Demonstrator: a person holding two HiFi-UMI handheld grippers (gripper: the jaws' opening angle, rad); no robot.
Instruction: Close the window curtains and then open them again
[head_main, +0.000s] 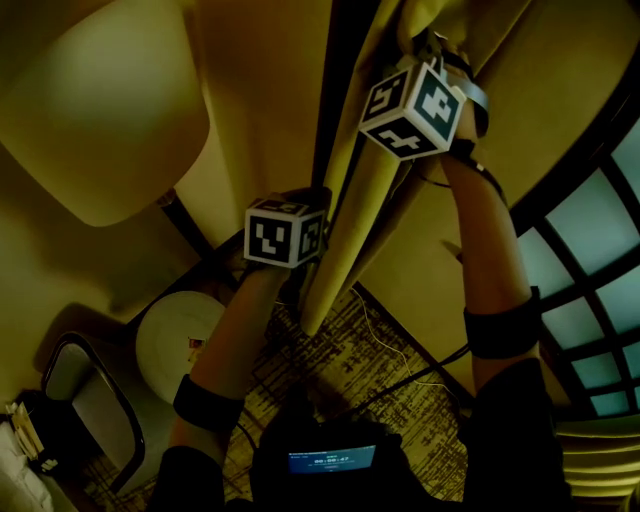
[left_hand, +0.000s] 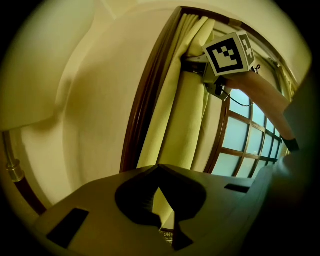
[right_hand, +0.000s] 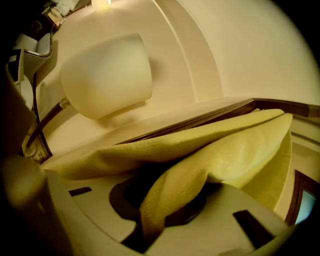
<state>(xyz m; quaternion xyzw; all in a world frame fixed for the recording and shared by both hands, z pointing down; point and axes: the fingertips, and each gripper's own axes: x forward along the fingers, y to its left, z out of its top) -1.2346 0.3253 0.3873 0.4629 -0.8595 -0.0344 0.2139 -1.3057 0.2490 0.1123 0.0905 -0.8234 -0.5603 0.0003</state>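
While the right gripper (right_hand: 150, 230) pinches the yellow fabric curtain (right_hand: 225, 155) bunched at the dark wooden window frame (left_hand: 145, 105), left gripper (left_hand: 159, 170) pressed together empty, closing seems barely begun; next, drag it across.

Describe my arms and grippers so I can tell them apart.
The left hand-held gripper and right hand-held gripper have pale bodies with dark slots. Each carries a cube of black-and-white square markers: left cube, right cube. A thin dark cable runs from the right one. Dark bands circle both forearms.
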